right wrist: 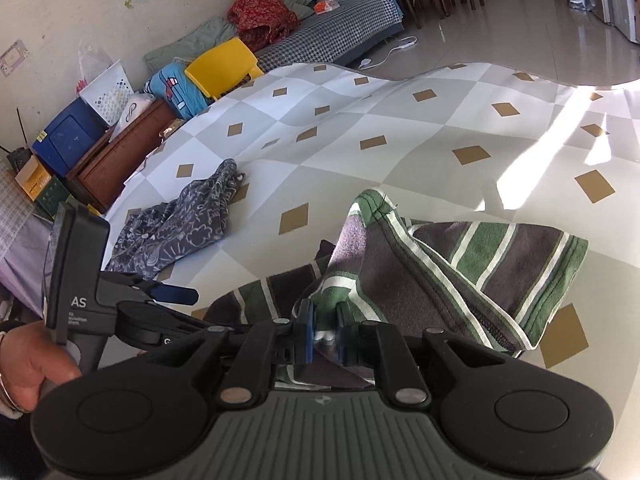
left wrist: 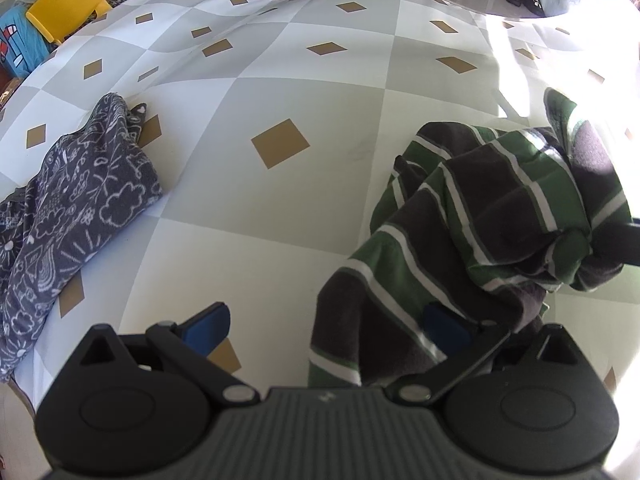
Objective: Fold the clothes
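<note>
Now | right gripper (right wrist: 325,334) jaws clenched on striped garment (right wrist: 460,276), bunched lower right on checked mat (right wrist: 360,184) | left gripper (left wrist: 326,326) jaws released | risk: small pinch slips, bunching worsens

The striped garment (right wrist: 452,280) — green, brown-grey and white bands, with a zip along one edge — is bunched and partly lifted off the checked mat (right wrist: 400,128), one fold pinched at its near edge. The dark grey garment (right wrist: 188,224) with white doodle print lies crumpled on the mat's left side — well apart from the striped one.
</note>
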`<state>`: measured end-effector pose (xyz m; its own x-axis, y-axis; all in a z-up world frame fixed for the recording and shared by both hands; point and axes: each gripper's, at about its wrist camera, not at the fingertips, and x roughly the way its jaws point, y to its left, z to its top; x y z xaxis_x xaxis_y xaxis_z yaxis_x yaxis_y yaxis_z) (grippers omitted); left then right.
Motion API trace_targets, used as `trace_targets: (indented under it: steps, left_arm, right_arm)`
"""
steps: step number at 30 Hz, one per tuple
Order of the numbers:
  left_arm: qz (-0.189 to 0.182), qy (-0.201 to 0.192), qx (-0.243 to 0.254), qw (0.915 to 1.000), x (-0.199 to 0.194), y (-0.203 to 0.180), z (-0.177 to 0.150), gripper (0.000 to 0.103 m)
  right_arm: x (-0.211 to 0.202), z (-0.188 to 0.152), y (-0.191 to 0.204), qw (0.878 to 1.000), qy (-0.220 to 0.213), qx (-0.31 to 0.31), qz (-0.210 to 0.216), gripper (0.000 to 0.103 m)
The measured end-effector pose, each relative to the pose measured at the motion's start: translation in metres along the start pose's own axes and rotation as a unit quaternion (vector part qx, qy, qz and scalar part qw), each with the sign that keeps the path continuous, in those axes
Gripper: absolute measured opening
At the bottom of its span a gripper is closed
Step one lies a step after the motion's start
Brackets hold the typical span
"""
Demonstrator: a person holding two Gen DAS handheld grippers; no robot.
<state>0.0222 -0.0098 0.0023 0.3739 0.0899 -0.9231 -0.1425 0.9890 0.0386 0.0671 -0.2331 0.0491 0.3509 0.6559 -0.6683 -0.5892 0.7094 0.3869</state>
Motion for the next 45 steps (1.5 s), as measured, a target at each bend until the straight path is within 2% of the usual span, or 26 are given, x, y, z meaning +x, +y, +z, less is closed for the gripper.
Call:
trace_targets:
  steps: [3, 9, 16, 28, 33, 34, 36, 39, 45]
  left_arm:
    - [0.001, -0.003, 0.004, 1.0000, -0.001, 0.000, 0.000, 0.103]
    - [0.000, -0.001, 0.002, 1.0000, 0.000, 0.001, 0.000, 0.103]
    - [-0.002, -0.003, 0.011, 0.9999, -0.001, 0.000, -0.003, 0.103]
    - [0.000, -0.001, 0.038, 0.9993, 0.000, 0.008, -0.018, 0.103]
    - [-0.002, 0.005, 0.041, 0.9991, 0.005, 0.010, -0.023, 0.103]
    - [-0.002, 0.005, 0.041, 0.9991, 0.006, 0.010, -0.023, 0.103]
    - [-0.001, 0.005, 0.040, 0.9992, 0.006, 0.010, -0.024, 0.103]
    - [-0.005, 0.006, 0.041, 0.9991, 0.006, 0.008, -0.022, 0.103]
    - [-0.034, -0.003, 0.039, 0.9987, 0.002, -0.002, -0.017, 0.102]
  right_arm:
    - [0.001, -0.007, 0.000, 1.000, 0.021, -0.009, -0.008, 0.027]
    - [-0.011, -0.010, -0.004, 1.000, 0.015, 0.001, -0.011, 0.037]
    - [-0.003, -0.020, -0.002, 0.999, 0.032, -0.001, -0.022, 0.041]
    - [0.044, -0.021, 0.002, 0.996, 0.052, -0.037, -0.062, 0.044]
    - [0.060, -0.023, -0.001, 0.995, 0.048, -0.040, -0.082, 0.044]
    - [0.062, -0.022, -0.002, 0.994, 0.047, -0.040, -0.085, 0.043]
    - [0.064, -0.020, -0.002, 0.994, 0.042, -0.042, -0.094, 0.029]
    - [0.061, -0.015, -0.001, 0.995, 0.023, -0.032, -0.095, 0.015]
    - [0.032, 0.005, 0.001, 0.997, -0.048, -0.001, -0.061, 0.012]
